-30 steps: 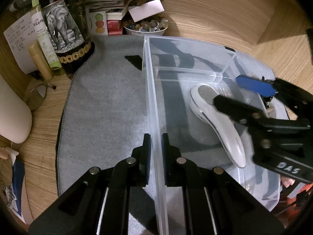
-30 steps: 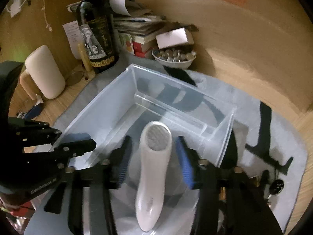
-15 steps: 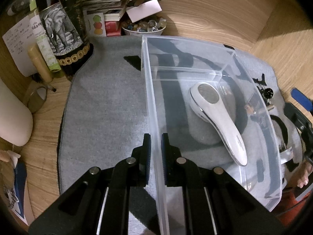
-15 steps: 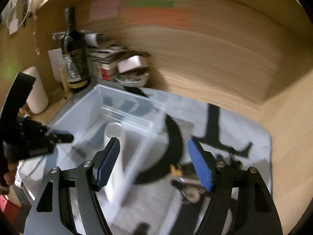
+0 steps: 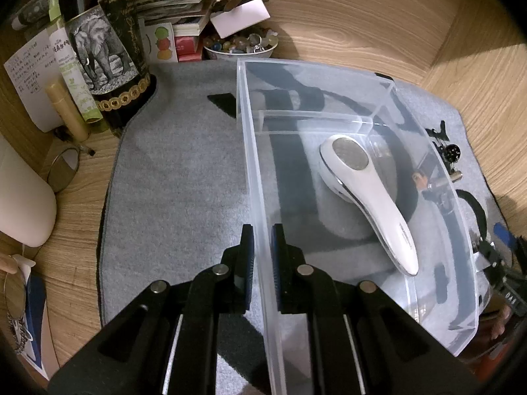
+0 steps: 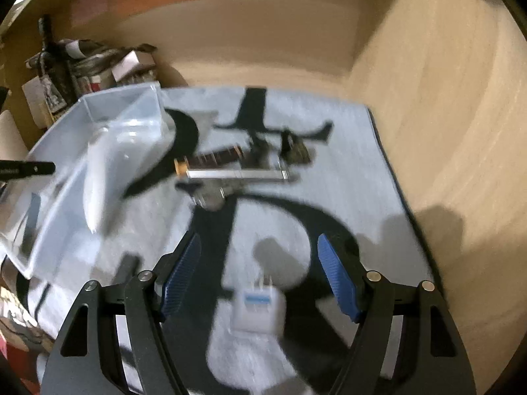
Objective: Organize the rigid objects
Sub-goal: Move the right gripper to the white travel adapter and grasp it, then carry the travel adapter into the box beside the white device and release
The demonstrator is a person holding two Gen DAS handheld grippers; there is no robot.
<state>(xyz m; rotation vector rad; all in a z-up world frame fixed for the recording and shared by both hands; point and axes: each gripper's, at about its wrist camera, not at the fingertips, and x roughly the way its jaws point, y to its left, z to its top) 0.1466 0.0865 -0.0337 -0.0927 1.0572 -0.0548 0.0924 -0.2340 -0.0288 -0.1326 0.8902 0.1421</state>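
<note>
while left jaws clamp the bin [image 5: 253,171] wall, right jaws gape above a charger [image 6: 258,309].

A home desk nook: wine bottle [image 5: 108,49], stacked books [image 5: 178,6], bead bowl [image 5: 240,47], wood-panelled walls [image 5: 346,16].

shaver [image 5: 365,194] in bin [image 5: 250,151] | bin on mat [image 5: 178,177] | plug [image 6: 258,309] on mat, right of bin
</note>
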